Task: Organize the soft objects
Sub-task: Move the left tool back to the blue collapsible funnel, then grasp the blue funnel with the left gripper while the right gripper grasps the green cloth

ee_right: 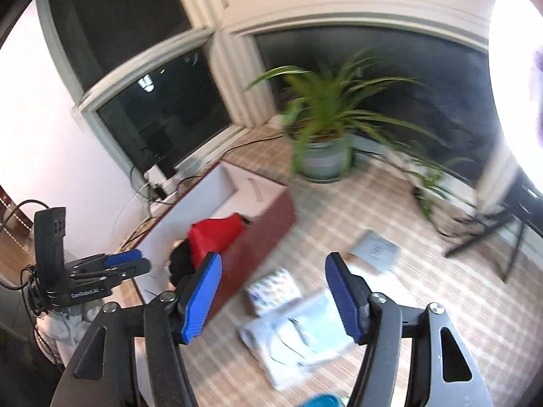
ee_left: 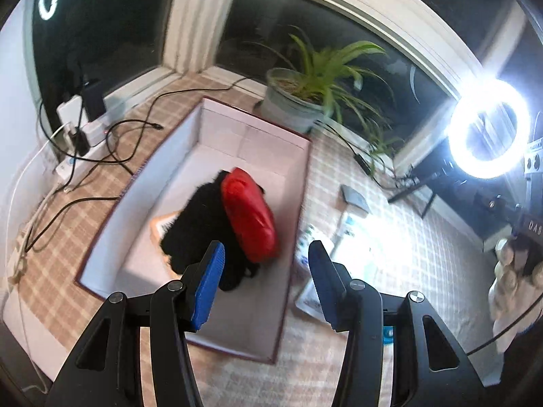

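Observation:
A dark-red box [ee_left: 307, 183] with a pale lining lies open on the checked mat. Inside it lie a red soft pouch [ee_left: 249, 213] on top of a black fluffy item [ee_left: 197, 227]. My left gripper [ee_left: 266, 264] is open and empty, hovering above the box's near end. In the right wrist view the box [ee_right: 261, 234] is at centre left with the red pouch [ee_right: 215, 234] and black item [ee_right: 181, 257] showing over its wall. My right gripper [ee_right: 271, 288] is open and empty above white packets [ee_right: 295, 332] and a patterned packet [ee_right: 273, 290] on the mat. The left gripper [ee_right: 125, 263] appears at the left.
A potted green plant [ee_left: 305, 98] stands behind the box. Cables and a power strip [ee_left: 78, 129] lie at the left. A bright ring light [ee_left: 490, 127] on a tripod is at the right. A grey flat packet [ee_right: 375, 249] lies on the mat.

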